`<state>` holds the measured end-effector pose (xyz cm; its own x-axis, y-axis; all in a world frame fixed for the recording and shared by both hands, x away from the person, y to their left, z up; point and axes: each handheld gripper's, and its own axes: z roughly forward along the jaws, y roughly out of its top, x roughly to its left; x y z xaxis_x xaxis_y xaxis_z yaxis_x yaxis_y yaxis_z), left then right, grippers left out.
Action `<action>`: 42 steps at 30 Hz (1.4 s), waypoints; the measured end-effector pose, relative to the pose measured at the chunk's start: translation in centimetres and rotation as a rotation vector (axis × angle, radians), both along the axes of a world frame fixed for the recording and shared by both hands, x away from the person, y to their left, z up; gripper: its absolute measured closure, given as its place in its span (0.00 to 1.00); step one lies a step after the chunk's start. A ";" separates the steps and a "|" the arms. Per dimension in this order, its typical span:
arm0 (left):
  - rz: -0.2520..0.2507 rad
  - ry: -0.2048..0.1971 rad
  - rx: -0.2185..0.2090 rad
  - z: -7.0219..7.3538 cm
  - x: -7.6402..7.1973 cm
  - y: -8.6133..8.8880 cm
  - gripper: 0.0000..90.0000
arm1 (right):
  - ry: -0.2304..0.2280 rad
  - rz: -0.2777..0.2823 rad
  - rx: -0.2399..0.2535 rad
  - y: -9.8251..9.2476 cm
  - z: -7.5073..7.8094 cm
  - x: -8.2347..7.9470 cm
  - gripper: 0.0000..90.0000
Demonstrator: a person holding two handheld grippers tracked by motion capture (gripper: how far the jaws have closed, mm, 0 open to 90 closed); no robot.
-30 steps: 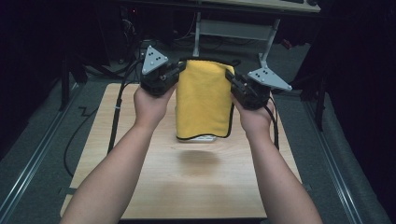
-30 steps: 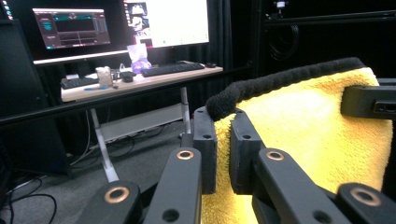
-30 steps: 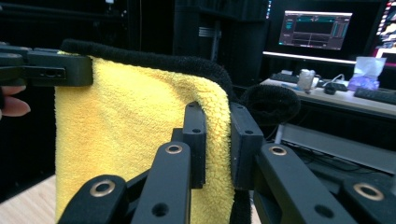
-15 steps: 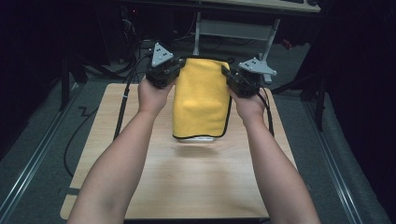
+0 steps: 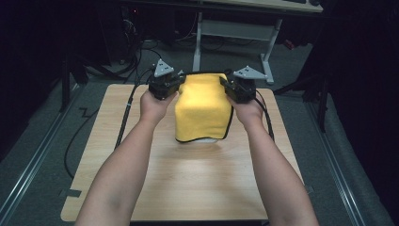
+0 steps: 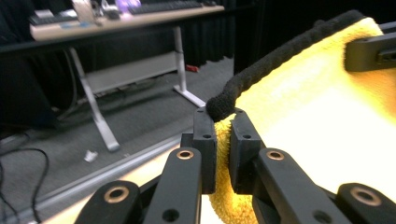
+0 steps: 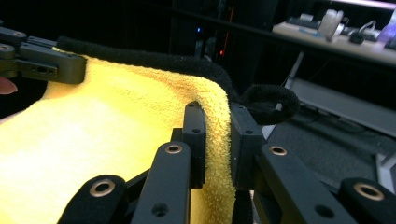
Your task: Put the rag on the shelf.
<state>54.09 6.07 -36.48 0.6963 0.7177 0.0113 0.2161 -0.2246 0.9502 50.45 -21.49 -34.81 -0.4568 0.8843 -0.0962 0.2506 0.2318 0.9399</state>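
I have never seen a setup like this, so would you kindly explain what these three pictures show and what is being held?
A person sits at a wooden table and works with two tools, one in each hand. The high view looks down from above the person. The other two pictures come from small cameras riding on each tool, looking along its black jaws. The left hand-held gripper and the right hand-held gripper each pinch an upper corner of a yellow towel with black edging. The towel hangs between them, its lower edge at the tabletop.
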 end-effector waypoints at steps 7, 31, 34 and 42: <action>0.000 0.061 -0.008 -2.2 0.2 0.1 0.93 | 0.059 0.015 0.004 -0.2 -1.8 0.6 0.89; -0.049 0.260 -0.050 -7.3 0.4 0.9 0.93 | 0.250 0.087 0.101 -2.0 -6.7 1.7 0.86; -0.053 0.279 -0.066 -7.9 0.4 1.2 0.93 | 0.271 0.092 0.129 -2.2 -7.2 1.8 0.86; -0.052 0.314 -0.079 -9.3 0.2 1.5 0.93 | 0.303 0.082 0.157 -2.1 -8.8 1.6 0.85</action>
